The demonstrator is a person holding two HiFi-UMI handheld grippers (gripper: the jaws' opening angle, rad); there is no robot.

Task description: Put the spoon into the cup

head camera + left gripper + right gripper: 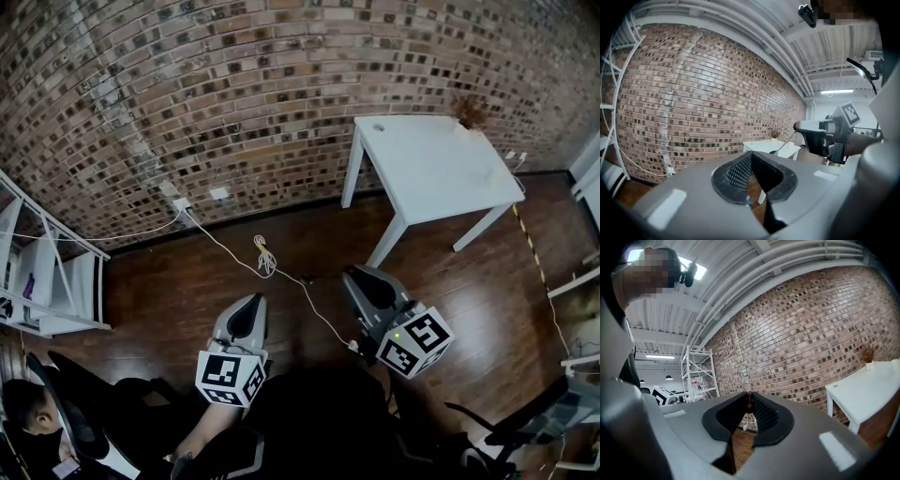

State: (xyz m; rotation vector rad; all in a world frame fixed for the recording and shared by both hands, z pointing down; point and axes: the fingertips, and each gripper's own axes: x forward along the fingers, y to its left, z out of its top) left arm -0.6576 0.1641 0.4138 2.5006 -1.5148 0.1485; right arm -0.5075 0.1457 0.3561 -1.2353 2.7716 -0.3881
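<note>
Head view: both short of the surface (441, 178). Left fingers (737, 172) closed, empty; right fingers (765, 414) pinch spoon (786, 144) end. Thin hold could slip. Cup unseen.

Strip lights (836, 91) on the ceiling throw even, soft light across the brick wall (234, 94) and make the white tabletop (431, 164) the brightest patch. The dark wood floor (281, 309) gives only a dull sheen, and the bottom of the head view sinks to near-black. Heavy fisheye all round: brick courses bow, corners go black, and up close the left tool (751, 155) looks soft, with pale glare patches on its grey shell.
</note>
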